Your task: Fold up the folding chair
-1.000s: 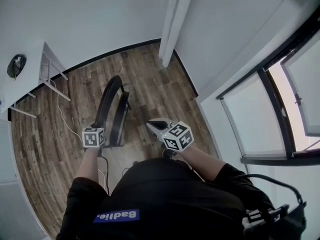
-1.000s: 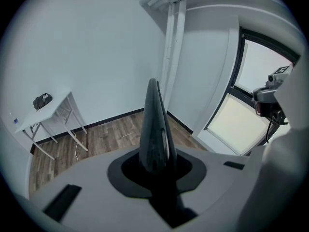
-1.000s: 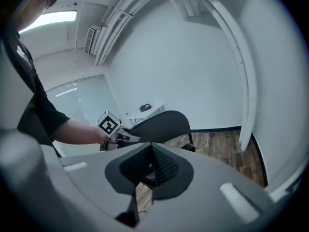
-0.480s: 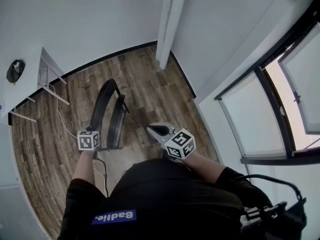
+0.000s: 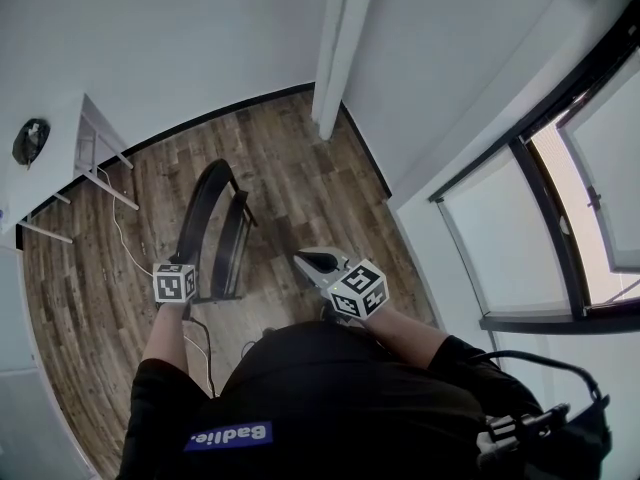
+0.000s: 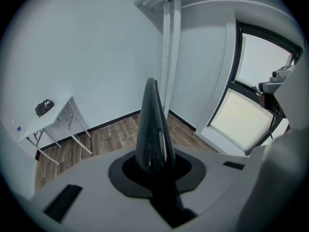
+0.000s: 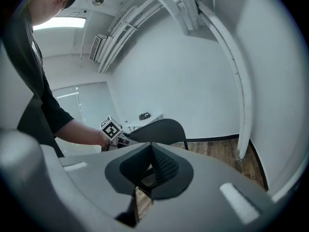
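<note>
- Head view: folding chair (image 5: 215,226) stands on the wood floor (image 5: 290,168) just ahead of the person, seen nearly edge-on. White table (image 5: 45,168) is far left.
- Left gripper (image 5: 186,270) sits at the chair's near left edge. Right gripper (image 5: 303,259) is apart from it, to the right.
- Left gripper view: jaws slightly apart, clamped on the chair's dark edge.
- Right gripper view: jaws fully together, nothing held; chair beyond them.

Brown wood-plank floor (image 5: 290,168): black folding chair (image 5: 215,218) stands upright on it, white thin-legged table (image 5: 60,138) at left by the wall, small dark object (image 5: 32,136) on tabletop, thin white cable (image 5: 121,230) trails over planks beside table legs
</note>
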A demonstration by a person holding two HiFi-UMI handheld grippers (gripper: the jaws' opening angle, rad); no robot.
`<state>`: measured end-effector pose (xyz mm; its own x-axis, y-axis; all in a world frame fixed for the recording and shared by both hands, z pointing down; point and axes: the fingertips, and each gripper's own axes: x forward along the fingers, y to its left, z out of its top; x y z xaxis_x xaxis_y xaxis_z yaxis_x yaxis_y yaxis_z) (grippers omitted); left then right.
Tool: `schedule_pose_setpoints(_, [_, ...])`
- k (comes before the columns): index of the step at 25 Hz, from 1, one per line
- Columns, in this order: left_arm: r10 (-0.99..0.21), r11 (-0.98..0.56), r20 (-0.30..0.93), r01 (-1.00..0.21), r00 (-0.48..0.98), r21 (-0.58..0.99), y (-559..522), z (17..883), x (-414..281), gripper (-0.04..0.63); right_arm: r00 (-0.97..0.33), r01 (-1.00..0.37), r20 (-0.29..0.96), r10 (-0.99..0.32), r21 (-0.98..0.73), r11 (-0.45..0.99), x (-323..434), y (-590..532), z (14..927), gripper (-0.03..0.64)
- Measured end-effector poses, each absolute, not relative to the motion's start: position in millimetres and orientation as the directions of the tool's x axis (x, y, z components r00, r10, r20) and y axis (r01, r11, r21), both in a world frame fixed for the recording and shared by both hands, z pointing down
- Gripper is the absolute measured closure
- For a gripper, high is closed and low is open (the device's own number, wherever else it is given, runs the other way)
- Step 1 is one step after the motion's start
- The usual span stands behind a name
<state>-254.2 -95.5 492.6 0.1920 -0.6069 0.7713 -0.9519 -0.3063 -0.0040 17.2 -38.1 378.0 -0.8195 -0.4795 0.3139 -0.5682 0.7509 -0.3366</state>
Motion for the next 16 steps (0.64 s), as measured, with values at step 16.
schedule_pose_setpoints(16, [-0.605,-0.310,0.774,-0.951,0.187,-0.013,-93.8,491.2,-258.3,0.531,-0.802,-0.592,0.330,-0.498,-0.324,0.738,21.2,-39.6,376.4,0.615])
